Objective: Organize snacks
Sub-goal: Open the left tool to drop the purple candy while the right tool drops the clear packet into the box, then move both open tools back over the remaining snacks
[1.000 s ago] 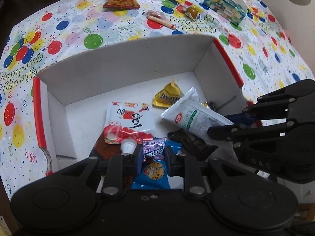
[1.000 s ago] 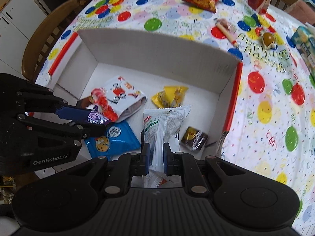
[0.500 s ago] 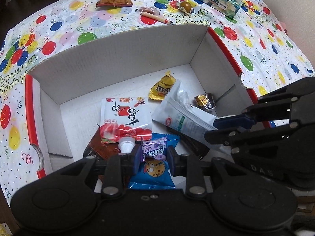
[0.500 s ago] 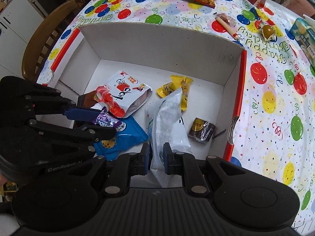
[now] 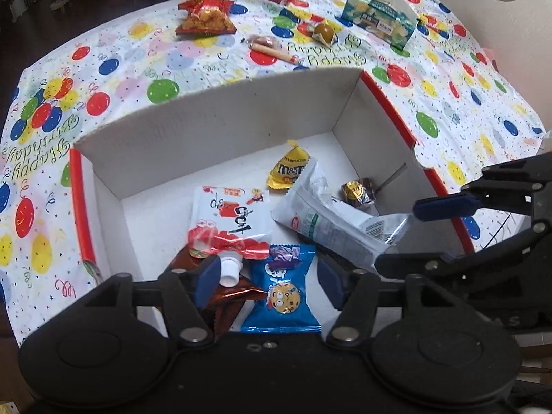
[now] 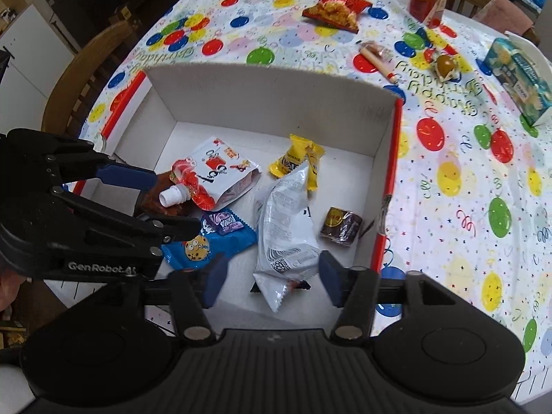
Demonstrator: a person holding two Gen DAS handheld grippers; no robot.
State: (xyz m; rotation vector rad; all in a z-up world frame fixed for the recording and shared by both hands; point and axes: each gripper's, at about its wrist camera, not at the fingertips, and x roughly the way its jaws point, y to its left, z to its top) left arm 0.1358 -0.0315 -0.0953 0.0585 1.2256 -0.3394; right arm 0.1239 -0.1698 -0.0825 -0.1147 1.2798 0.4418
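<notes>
1. A white cardboard box with red outer edges (image 5: 207,131) sits open on a table covered by a balloon-print birthday tablecloth (image 5: 120,69). Both hand-held tools hover at the box's near side.
2. The left black two-finger gripper (image 5: 267,276) has its blue-padded fingers spread apart, holding nothing. Between them, on the box floor, lies a blue cookie packet with a cartoon cookie face (image 5: 281,293), with a small purple wrapped candy (image 5: 284,253) resting on its far end.
3. Just left of that, a white and red spouted drink pouch (image 5: 229,220) lies partly over a dark reddish-brown foil wrapper (image 5: 227,302).
4. Near the middle of the box, a yellow M&M's bag (image 5: 289,169) lies close to the far wall.
5. The right black two-finger gripper (image 6: 269,277) is likewise spread wide, gripping nothing. A white crinkly snack bag (image 6: 286,224) lies loose between its fingers, touching the yellow bag.
6. Right of it, a dark brown wrapped chocolate with a gold label (image 6: 339,224) sits near the box's right wall.
7. On the far tablecloth lie a red chip bag (image 6: 336,8), a thin stick snack (image 6: 376,60), a gold-wrapped sweet (image 6: 445,65) and a teal carton (image 6: 521,72).
</notes>
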